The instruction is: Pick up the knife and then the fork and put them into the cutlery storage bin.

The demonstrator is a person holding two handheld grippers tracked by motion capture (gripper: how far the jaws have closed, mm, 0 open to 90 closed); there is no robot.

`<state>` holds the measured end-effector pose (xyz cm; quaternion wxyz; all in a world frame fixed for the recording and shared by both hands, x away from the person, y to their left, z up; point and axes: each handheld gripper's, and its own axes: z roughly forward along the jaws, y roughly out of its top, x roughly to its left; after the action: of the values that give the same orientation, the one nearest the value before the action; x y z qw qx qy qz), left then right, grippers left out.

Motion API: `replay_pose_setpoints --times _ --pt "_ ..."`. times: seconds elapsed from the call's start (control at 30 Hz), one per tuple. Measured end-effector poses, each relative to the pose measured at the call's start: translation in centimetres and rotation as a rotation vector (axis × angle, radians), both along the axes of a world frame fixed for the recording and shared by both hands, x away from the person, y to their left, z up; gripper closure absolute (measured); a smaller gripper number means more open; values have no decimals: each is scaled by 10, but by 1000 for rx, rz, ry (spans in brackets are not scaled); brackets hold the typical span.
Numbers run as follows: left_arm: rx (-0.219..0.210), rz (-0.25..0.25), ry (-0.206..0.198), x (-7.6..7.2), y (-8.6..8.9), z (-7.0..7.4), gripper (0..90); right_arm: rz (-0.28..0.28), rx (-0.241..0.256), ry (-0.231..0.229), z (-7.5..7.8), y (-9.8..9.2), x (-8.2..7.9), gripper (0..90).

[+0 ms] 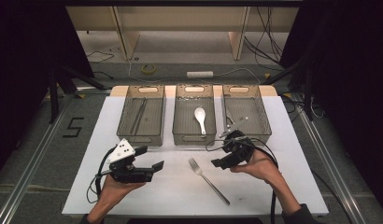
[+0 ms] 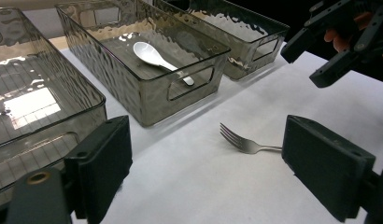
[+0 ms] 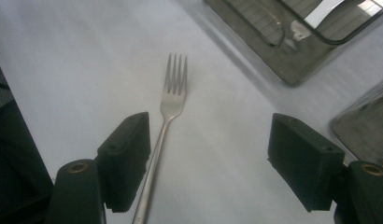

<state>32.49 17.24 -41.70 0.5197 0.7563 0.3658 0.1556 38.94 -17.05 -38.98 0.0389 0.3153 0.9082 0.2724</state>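
High view: fork lies flat on the white table, on the near side of the middle bin, tines toward that bin, handle trailing away from it to the right. My right gripper hovers just right of the tines, jaws apart, holding nothing. My left gripper sits well to the left of the fork, jaws apart too, empty. Middle bin holds a white spoon; the bin left of it has chopsticks, the bin on its right another utensil, can't tell which.

Left gripper view: fork tines sit just in front of the middle bin, between my wide-open jaws but farther out; handle runs behind the right jaw. Right gripper hangs above.

Right gripper view: fork runs straight up the frame, tines away from me. Handle passes right beside the left jaw, so it's off-centre in the gap. Jaws wide apart.

Judgement: thin metal, stiff, light, slippery, lies flush on the table. Best grip is across the narrow neck, just behind the tines. Shift sideways to centre it first.
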Motion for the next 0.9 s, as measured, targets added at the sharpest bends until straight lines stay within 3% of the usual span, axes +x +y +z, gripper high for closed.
replay_pose_setpoints --times 0.33,0.57,0.9 --pt "-7 4 -5 0 1 0 156 73 -77 40 -15 19 -12 342" --pt "-6 3 -5 -1 1 1 156 139 -139 73 -32 31 -18 428" --pt "-4 3 -5 -1 1 0 156 175 -206 92 -48 39 -22 511"
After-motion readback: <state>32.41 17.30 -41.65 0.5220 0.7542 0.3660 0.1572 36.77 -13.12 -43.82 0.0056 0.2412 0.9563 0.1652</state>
